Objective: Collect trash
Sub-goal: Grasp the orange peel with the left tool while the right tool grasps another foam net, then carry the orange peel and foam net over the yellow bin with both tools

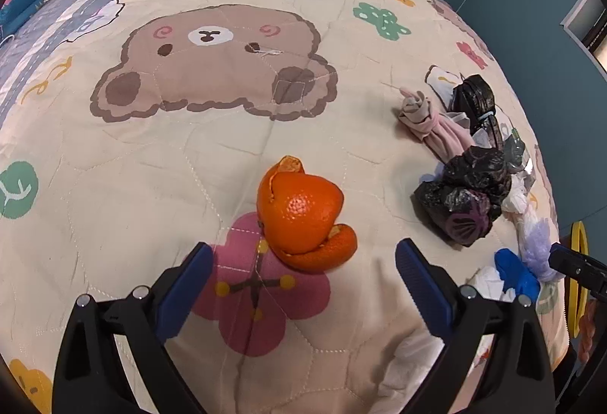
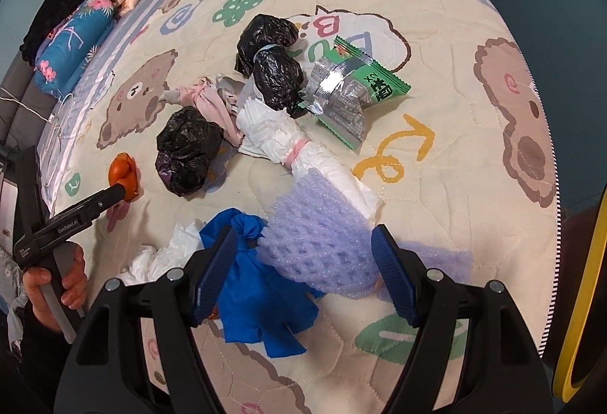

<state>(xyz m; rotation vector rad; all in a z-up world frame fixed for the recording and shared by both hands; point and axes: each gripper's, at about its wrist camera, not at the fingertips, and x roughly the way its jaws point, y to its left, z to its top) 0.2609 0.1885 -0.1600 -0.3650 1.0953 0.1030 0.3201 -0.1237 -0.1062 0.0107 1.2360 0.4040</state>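
Observation:
An orange peel (image 1: pixel 303 216) lies on the bear-print quilt (image 1: pixel 151 167), just ahead of my left gripper (image 1: pixel 303 258), which is open and clear of it. In the right wrist view my right gripper (image 2: pixel 303 247) is open above a purple foam net (image 2: pixel 315 243) and a blue wrapper (image 2: pixel 258 285); its pads touch neither. Behind them lie a white tissue bundle (image 2: pixel 273 133), black plastic bags (image 2: pixel 189 152) and a green snack packet (image 2: pixel 353 87). The same peel (image 2: pixel 123 175) shows at the left beside the left gripper's tip.
Folded pillows and blankets (image 2: pixel 87 34) sit at the bed's head. A pink cloth (image 1: pixel 436 125) lies among the trash pile (image 1: pixel 470 194). A yellow rim (image 2: pixel 580 300) stands off the bed's right edge. A hand (image 2: pixel 49 285) grips the left tool's handle.

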